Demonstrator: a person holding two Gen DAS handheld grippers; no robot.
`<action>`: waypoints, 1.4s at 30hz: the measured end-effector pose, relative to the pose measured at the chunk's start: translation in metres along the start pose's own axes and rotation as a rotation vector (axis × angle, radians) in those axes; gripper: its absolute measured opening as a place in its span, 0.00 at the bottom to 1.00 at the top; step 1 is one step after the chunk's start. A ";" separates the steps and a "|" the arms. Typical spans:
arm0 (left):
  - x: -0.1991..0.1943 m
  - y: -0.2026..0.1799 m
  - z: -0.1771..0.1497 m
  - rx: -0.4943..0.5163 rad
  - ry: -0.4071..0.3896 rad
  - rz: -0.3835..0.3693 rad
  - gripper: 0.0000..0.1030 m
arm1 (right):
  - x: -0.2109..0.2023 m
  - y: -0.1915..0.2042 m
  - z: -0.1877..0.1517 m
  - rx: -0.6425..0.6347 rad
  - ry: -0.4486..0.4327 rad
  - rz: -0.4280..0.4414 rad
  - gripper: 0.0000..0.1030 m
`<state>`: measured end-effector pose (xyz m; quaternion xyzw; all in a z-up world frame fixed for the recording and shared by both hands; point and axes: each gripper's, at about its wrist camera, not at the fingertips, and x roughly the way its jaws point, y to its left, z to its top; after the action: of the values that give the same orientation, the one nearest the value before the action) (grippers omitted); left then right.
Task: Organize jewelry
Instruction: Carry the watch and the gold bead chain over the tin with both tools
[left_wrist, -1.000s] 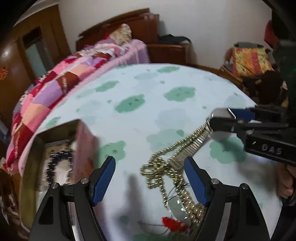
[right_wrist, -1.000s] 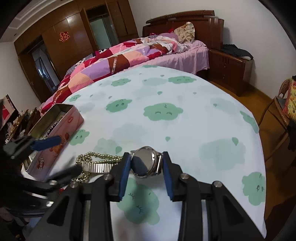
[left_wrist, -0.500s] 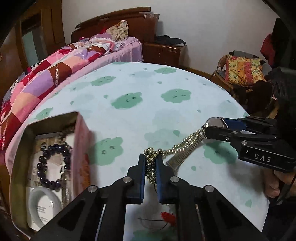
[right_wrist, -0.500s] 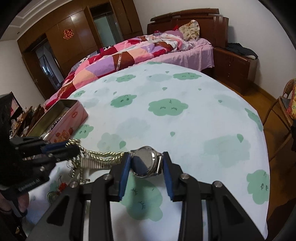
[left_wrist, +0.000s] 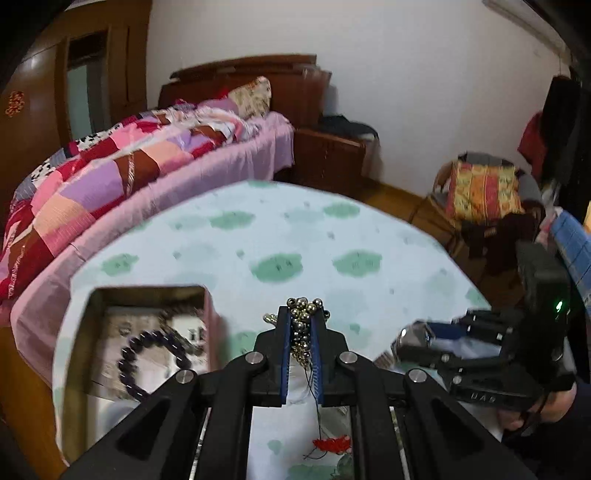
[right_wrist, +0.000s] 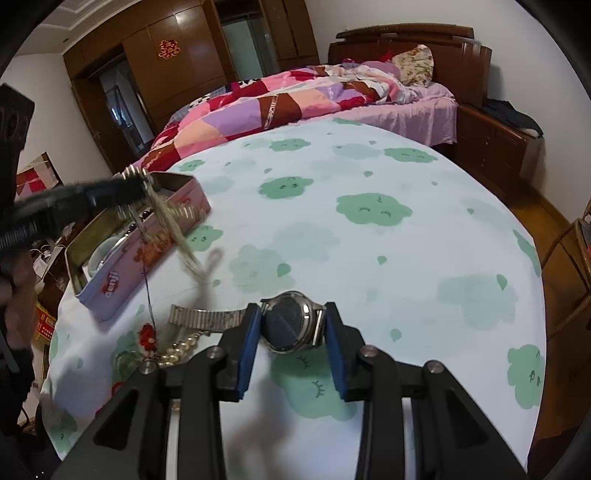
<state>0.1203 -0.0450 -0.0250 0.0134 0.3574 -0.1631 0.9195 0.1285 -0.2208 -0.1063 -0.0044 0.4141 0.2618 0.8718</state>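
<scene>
My left gripper (left_wrist: 301, 325) is shut on a gold bead necklace (left_wrist: 303, 314) and holds it up off the round table (right_wrist: 406, 258). In the right wrist view the necklace (right_wrist: 173, 229) dangles, blurred, from the left gripper (right_wrist: 138, 184) by the near rim of the open pink tin (right_wrist: 122, 273). The tin (left_wrist: 88, 332) holds a dark bead bracelet (left_wrist: 147, 354) and a white bangle (right_wrist: 99, 254). My right gripper (right_wrist: 293, 332) is shut on a silver watch (right_wrist: 291, 325) low over the cloth, its metal band (right_wrist: 203, 317) trailing left.
A pearl strand (right_wrist: 177, 350) and a red knot charm (right_wrist: 147, 334) on a dark cord lie at the table's near left. A bed (right_wrist: 295, 99) runs behind the table. To the right stands a chair with a patterned cushion (left_wrist: 484, 192).
My left gripper went from open around the gold necklace to shut on it, then lifted it off the table toward the tin. The right gripper stayed put with the watch.
</scene>
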 end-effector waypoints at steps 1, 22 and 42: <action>-0.006 0.003 0.004 -0.005 -0.014 -0.002 0.09 | -0.001 0.000 0.001 0.005 -0.003 0.004 0.36; -0.075 0.066 0.038 -0.006 -0.136 0.108 0.09 | -0.012 0.057 0.076 -0.112 -0.095 0.028 0.36; -0.053 0.129 0.025 -0.092 -0.107 0.195 0.09 | 0.036 0.144 0.132 -0.272 -0.080 0.051 0.36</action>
<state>0.1398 0.0887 0.0167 -0.0027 0.3122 -0.0570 0.9483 0.1759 -0.0504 -0.0158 -0.1015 0.3396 0.3374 0.8721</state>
